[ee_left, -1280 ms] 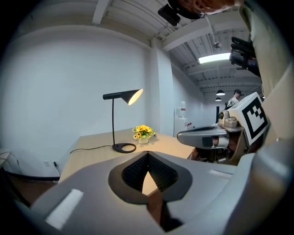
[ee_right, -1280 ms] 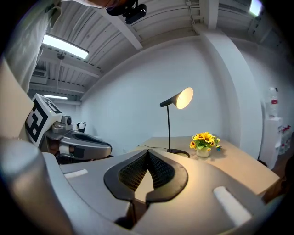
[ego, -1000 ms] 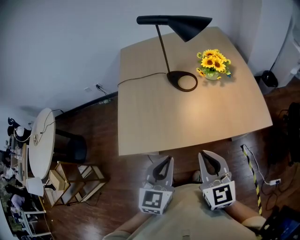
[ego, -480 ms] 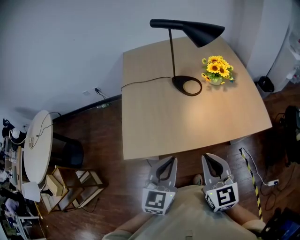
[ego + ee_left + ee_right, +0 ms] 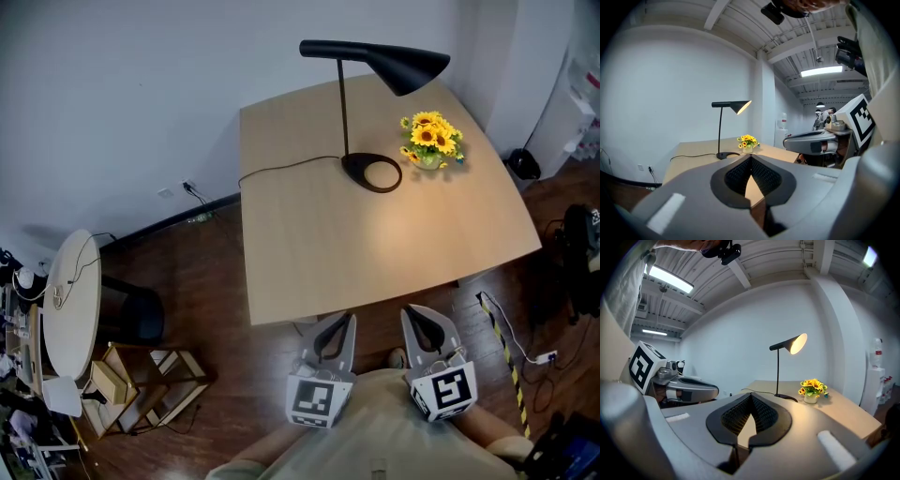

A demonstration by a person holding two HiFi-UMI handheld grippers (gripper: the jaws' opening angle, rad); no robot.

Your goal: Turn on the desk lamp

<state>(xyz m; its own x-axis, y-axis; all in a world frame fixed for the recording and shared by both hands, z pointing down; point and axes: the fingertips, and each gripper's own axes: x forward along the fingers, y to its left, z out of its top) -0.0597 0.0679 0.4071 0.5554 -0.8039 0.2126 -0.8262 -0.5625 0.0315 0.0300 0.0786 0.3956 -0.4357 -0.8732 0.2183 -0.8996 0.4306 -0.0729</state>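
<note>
Lamp [image 5: 394, 64] lit, far side of table [image 5: 375, 253] | left gripper [image 5: 343, 323] and right gripper [image 5: 412, 314] closed, empty | held near me, off table: job looked done.

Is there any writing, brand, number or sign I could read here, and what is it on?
No readable text anywhere.
The cubes on the left claw and right claw bear black-and-white square patterns, not letters.
The desk lamp, flowers and table show no print.
</note>
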